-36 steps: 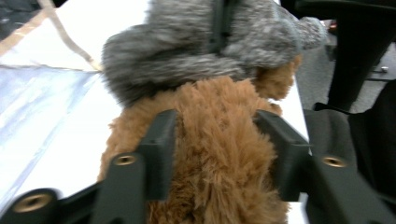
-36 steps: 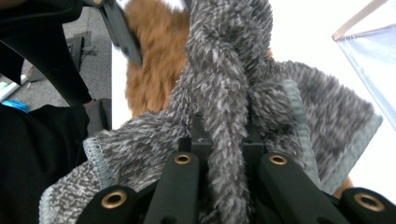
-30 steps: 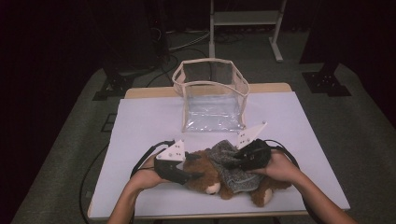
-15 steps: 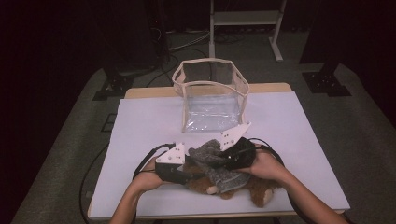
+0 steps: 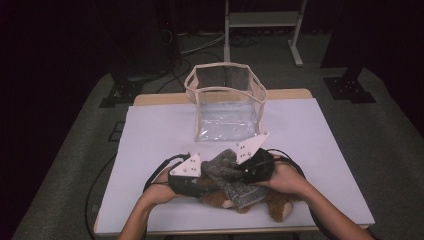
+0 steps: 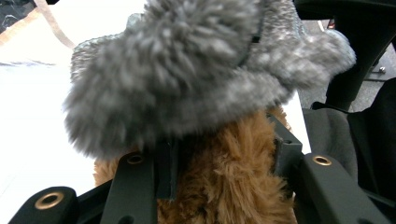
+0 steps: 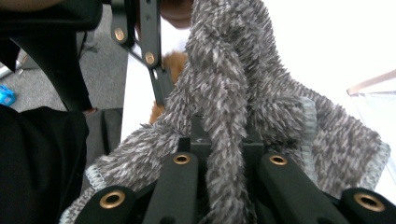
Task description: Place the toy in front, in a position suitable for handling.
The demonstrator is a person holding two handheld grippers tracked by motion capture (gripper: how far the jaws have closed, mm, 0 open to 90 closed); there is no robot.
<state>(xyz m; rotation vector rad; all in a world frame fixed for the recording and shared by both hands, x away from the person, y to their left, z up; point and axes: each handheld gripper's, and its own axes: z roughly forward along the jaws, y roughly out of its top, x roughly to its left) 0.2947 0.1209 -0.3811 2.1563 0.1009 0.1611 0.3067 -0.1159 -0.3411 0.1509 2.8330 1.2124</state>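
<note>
Both grippers meet at the near edge of the white table (image 5: 150,130), over a brown plush toy (image 5: 280,207) half covered by a grey fuzzy cloth (image 5: 232,177). Left gripper (image 5: 200,185) has its jaws pressed into the toy's brown fur, having just been closing on it; in the left gripper view the fur (image 6: 229,186) bulges between the two black jaws, with the grey cloth (image 6: 187,70) draped over it. Right gripper (image 5: 245,172) pinches a bunched fold of the cloth (image 7: 224,93), its jaws drawn close together on it. A clear plastic bag (image 5: 225,107) with a beige rim stands open farther back on the table, well apart from the toy
</note>
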